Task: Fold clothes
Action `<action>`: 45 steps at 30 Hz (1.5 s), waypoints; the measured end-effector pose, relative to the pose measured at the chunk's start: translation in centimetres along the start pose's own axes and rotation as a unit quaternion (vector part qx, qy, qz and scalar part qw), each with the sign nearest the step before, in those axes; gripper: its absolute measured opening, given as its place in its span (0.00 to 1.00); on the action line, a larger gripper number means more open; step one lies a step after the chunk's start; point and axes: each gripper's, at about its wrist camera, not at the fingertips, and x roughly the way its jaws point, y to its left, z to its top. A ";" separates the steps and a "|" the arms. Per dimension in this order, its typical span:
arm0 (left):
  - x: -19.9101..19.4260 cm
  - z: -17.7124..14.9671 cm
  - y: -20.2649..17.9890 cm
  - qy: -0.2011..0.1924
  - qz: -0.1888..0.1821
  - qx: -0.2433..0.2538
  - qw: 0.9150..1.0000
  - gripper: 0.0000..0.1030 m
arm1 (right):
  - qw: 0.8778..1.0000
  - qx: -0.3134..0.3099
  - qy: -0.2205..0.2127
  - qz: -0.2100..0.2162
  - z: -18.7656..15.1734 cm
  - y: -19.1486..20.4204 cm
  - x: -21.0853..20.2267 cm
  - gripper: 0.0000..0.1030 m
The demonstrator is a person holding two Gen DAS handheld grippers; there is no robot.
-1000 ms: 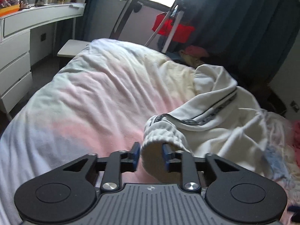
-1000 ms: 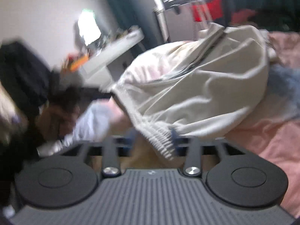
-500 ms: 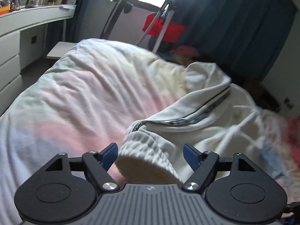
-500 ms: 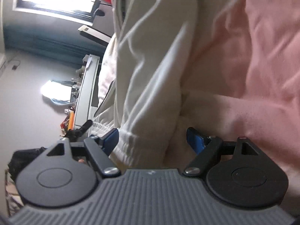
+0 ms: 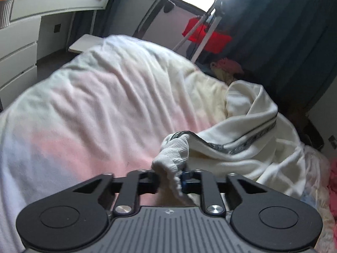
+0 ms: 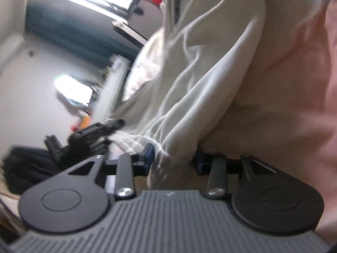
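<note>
- Left hand-held gripper (image 5: pixel 169 181): clamped on ribbed cuff (image 5: pixel 172 158) of cream garment (image 5: pixel 263 145).
- Right hand-held gripper (image 6: pixel 173 161): narrowed onto the garment's gathered hem (image 6: pixel 147 142).
- Garment: heaped on bed (image 5: pixel 94 109).

Your left gripper (image 5: pixel 169 180) sits at lower centre, jaws pinched nearly together; your right gripper (image 6: pixel 173 158) likewise, jaws moderately apart.

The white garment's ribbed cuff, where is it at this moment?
In the left wrist view the ribbed cuff sits low in the middle, pinched in the left claw, above the pink blanket.
</note>
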 end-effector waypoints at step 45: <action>-6.1 8.8 -2.4 -0.137 0.121 0.127 0.975 0.72 | 0.950 -0.304 -0.046 -0.049 -4.4 20.1 6.1 0.85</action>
